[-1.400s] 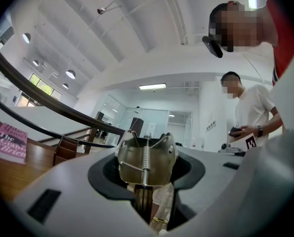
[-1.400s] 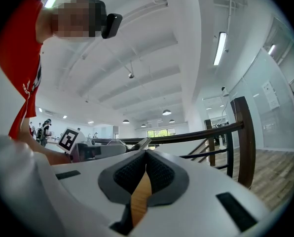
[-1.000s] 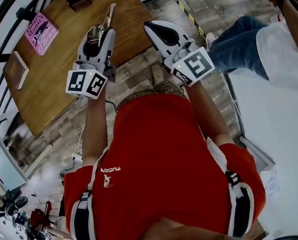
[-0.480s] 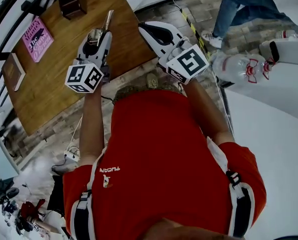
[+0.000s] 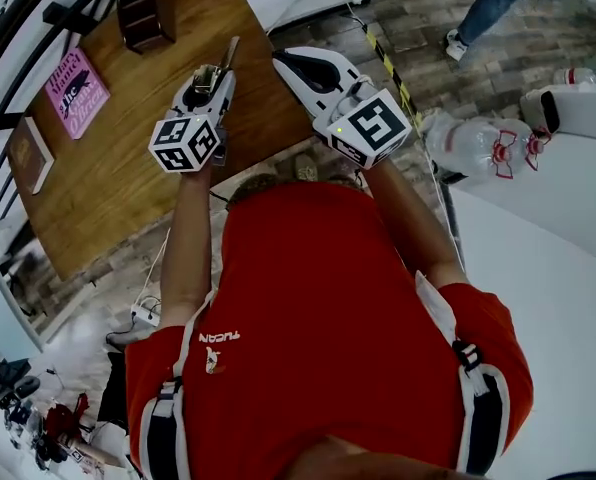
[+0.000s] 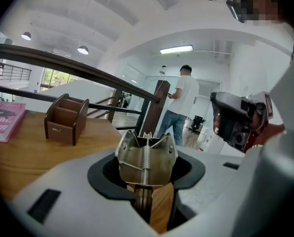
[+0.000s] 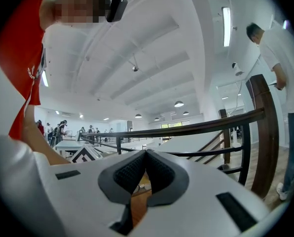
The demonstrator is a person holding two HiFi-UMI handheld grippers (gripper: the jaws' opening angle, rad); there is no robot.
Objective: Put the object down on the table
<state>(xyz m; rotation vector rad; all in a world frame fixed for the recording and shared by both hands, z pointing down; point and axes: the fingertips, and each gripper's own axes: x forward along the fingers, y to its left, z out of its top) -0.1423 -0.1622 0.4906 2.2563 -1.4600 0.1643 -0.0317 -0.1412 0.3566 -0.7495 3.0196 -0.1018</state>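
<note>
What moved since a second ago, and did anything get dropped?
The left gripper shifted slightly forward over the brown wooden table, still shut on the silver metal spring tool. The person in blue jeans walked away toward the top edge. Nothing was let go; the right gripper stays shut and empty, the pink book unmoved.

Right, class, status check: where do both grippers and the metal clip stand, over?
Left gripper shut on metal clip, held over wooden table, not down yet. Right gripper shut, empty. Pink book, brown holder off to the side.

Wooden table [image 5: 128, 158] with pink book [image 5: 76, 92], brown organiser [image 5: 143, 13] (compartmented, far end) and brown book [image 5: 28, 155]
</note>
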